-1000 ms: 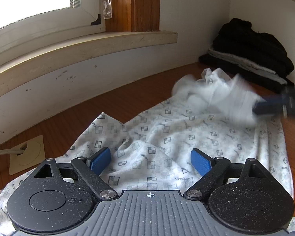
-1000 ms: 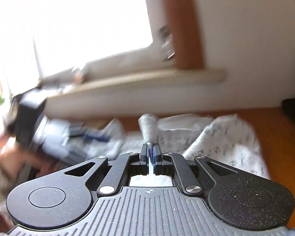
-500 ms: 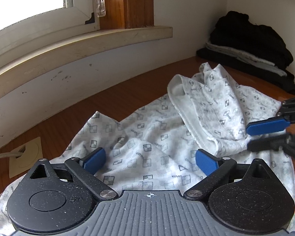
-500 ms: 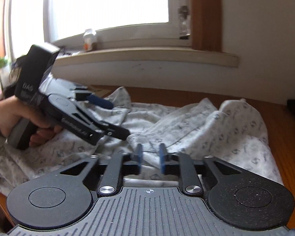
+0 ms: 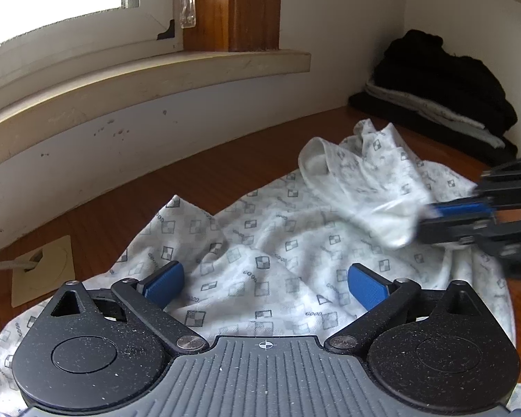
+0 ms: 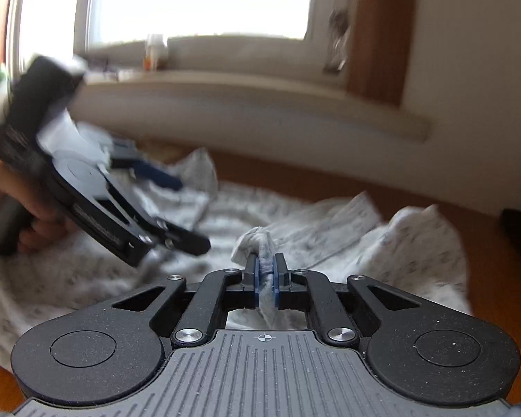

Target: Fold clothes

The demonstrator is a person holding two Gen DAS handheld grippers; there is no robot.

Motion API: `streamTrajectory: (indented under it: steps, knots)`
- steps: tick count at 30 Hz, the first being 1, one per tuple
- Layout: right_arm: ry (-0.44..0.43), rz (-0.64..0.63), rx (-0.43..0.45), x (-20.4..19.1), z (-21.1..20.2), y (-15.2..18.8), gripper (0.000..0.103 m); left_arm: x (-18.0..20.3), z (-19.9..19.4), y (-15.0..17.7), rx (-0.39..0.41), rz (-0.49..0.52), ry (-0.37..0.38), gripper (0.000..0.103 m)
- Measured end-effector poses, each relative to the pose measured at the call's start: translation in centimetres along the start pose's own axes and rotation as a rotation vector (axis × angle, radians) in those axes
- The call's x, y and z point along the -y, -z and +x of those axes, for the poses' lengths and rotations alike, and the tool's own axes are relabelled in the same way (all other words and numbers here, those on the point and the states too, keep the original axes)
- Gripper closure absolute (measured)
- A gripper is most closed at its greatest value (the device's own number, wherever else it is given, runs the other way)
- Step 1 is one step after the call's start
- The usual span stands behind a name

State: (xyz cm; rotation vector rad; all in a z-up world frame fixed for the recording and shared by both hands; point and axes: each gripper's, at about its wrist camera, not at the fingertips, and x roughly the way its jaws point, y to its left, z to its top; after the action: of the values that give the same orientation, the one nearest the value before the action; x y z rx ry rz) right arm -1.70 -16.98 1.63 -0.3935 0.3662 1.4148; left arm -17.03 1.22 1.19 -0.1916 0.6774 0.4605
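A white garment with a grey square print [image 5: 260, 243] lies rumpled on the wooden table [image 5: 156, 191]. My left gripper [image 5: 265, 283] hovers open just above its near part, blue pads [image 5: 165, 279] wide apart with nothing between them. At the right of the left wrist view, my right gripper [image 5: 430, 217] is shut on a bunched fold of the garment. In the right wrist view that gripper [image 6: 266, 272] pinches the cloth [image 6: 257, 243] between its blue pads. The left gripper [image 6: 177, 205] and the hand holding it [image 6: 34, 222] show at the left there, blurred.
A stack of dark folded clothes [image 5: 441, 90] sits in the far right corner against the wall. A window sill [image 5: 139, 80] runs along the back. A beige cable outlet plate [image 5: 41, 271] is set in the table at the left.
The right gripper, open half a second ago beside the fold, has shut on the garment. The left gripper has stayed open and shifted only slightly.
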Motion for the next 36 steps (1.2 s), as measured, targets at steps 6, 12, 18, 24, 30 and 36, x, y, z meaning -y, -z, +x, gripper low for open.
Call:
streamTrajectory:
  steps: [6, 12, 18, 24, 30, 36]
  knots:
    - [-0.050, 0.002, 0.022, -0.6, -2.7, 1.8, 0.094, 0.3, 0.1, -1.9, 0.011, -0.020, -0.015, 0.001]
    - [-0.064, 0.044, -0.003, 0.0, -2.0, 3.2, 0.094, 0.7, 0.2, -5.6, 0.076, -0.080, 0.036, 0.024]
    - [-0.074, 0.073, 0.000, 0.1, -1.5, 3.7, 0.094, 1.8, 5.2, -9.3, 0.016, -0.144, 0.112, 0.034]
    - [-0.084, 0.087, 0.009, 0.4, -1.6, 4.1, 0.094, 2.7, 9.2, -9.8, -0.059, -0.162, 0.119, 0.027]
    - [-0.075, 0.109, 0.040, 0.8, -2.2, 4.0, 0.094, 3.0, 9.2, -9.7, -0.073, -0.161, 0.115, 0.094]
    - [-0.078, 0.130, 0.123, 1.3, -4.5, 2.1, 0.095, 3.0, 3.4, -11.9, 0.044, -0.130, 0.082, 0.099]
